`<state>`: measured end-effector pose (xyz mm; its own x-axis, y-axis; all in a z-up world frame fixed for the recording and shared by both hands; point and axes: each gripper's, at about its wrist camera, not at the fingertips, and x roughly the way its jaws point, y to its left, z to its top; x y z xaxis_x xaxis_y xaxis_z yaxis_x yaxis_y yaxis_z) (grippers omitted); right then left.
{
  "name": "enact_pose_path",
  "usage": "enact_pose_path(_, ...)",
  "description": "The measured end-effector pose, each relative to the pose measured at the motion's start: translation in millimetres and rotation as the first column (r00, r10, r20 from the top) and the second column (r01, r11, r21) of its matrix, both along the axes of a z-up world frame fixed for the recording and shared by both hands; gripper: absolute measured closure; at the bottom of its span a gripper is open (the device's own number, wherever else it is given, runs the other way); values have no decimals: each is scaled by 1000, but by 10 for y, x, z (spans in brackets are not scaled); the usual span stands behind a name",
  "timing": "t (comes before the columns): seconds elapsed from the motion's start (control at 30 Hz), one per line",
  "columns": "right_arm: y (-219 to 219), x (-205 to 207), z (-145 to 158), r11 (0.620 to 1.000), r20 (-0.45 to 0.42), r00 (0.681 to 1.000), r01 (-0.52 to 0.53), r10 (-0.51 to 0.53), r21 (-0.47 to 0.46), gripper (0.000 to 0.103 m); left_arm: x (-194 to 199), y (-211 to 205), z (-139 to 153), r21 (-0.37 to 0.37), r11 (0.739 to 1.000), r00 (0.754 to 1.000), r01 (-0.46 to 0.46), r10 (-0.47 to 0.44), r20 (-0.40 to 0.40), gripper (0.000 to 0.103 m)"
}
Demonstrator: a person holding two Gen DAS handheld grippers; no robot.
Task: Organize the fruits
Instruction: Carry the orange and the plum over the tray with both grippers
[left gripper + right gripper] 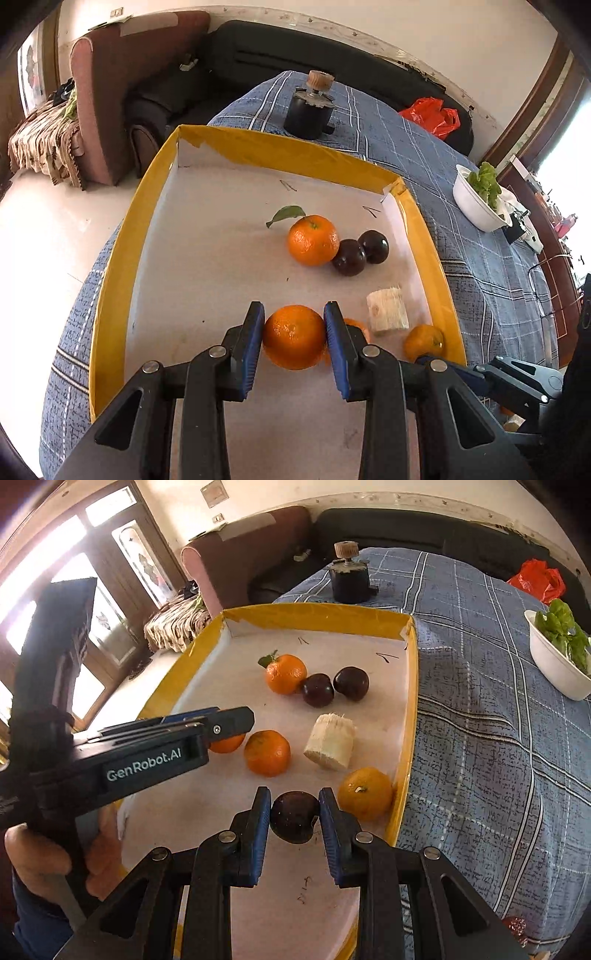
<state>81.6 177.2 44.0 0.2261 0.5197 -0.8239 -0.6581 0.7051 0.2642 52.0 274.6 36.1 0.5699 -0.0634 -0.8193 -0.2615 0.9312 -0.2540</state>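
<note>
- Left hand-held gripper [294, 341] clamped on an orange [293, 336], low over tray's near half.
- Right hand-held gripper [294, 818] clamped on a dark plum [294, 816], just beside another orange [365, 793] at the tray's right wall [409, 716].
- Mid tray: white chunk [330, 746].
- Far: orange w/ leaf [313, 240] touching two plums [360, 252]; open floor left & behind, up to yellow rim [273, 147].

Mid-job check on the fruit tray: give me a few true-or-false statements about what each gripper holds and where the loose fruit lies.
1. The left gripper holds a round orange tangerine in its jaws. True.
2. The right gripper holds a tangerine. False: it is shut on a dark purple plum.
3. Two more dark plums lie beside the leafy tangerine. True.
4. The pale cut sugarcane piece lies outside the yellow-rimmed white tray. False: it lies inside.
5. The white bowl of green leaves stands in the tray. False: it stands on the blue checked cloth.
</note>
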Motion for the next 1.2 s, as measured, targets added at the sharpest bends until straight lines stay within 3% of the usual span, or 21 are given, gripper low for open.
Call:
enact_pose_path(0.43,72,-73,-108,998,123,992,20,-14,-51,72,-16,41,-112,-12,1000,1000,-5,6,17,70)
enact_pose_path(0.63,-37,-50,-88,999,101,994,42,-44,22,72,-26,34,-117,-14,1000,1000,-10,11,29,70)
enact_pose_path(0.93,-50,-86,-83,998,103,993,54,-57,31,72,-69,20,-106,-13,1000,999,9,-8,50,70)
enact_pose_path(1.2,3,-143,-83,999,126,991,53,-51,-14,72,-84,25,-105,-14,1000,999,19,-19,45,70)
